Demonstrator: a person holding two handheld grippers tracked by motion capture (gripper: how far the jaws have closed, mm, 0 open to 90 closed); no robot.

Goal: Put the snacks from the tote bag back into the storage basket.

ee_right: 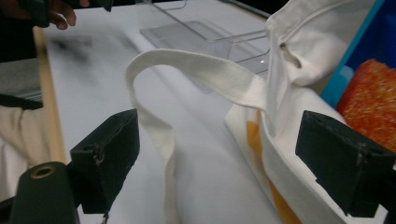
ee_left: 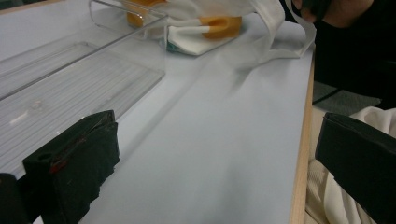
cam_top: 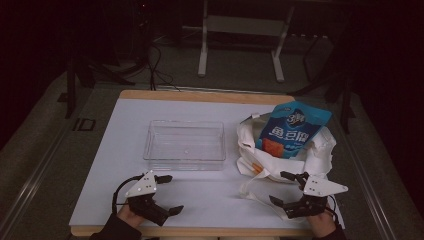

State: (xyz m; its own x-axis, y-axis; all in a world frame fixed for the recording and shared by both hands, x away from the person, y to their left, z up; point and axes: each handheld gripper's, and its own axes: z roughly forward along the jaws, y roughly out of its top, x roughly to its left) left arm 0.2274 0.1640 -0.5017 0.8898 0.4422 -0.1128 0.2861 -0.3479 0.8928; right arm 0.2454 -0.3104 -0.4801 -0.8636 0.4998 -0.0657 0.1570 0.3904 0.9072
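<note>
While both stand released, the right gripper (cam_top: 283, 189) sits just beside the tote bag (cam_top: 310, 155), the left gripper (cam_top: 170, 194) well apart.

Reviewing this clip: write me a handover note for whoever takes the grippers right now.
Left gripper: open, holding nothing, near the front edge by the clear tray.
Right gripper: open, holding nothing, its fingers either side of the handle strap of the white tote bag.
Blue snack packet: sticking out of the bag's mouth, at the right of the table.
Done: nothing moved out; the tray is empty.
Left, probably: grip the bag or strap, pull the packet out.
</note>
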